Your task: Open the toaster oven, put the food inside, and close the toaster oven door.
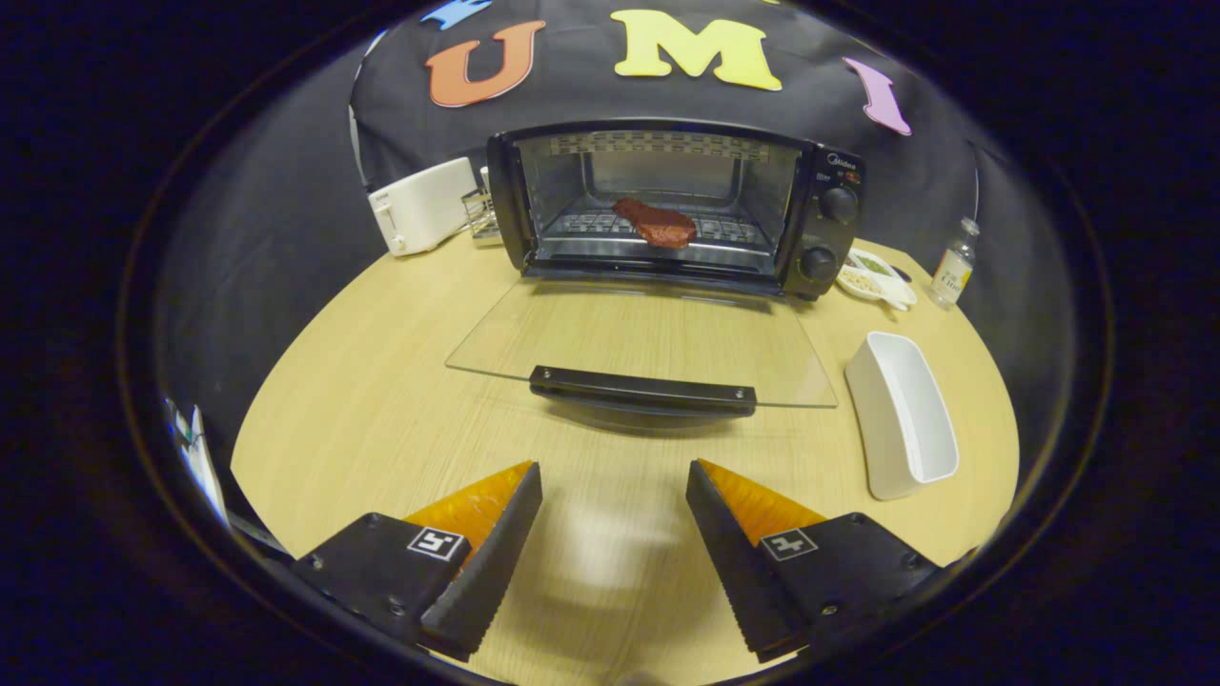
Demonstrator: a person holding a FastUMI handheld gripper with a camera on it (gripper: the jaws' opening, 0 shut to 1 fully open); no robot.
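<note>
Ahead, glass door (640, 345) flat; ridged hand-held gripper (614, 478) fingers apart, empty.

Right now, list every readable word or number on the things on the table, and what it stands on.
Toaster oven: brand mark above the knobs, too small to read.
Bottle: label blurred, unreadable.
Gripper, open, holding nothing: square patterned markers, no words.

Black toaster oven (829, 205), reddish-brown food (656, 225), white tray (896, 419), pale wood-grain table (381, 400).
</note>
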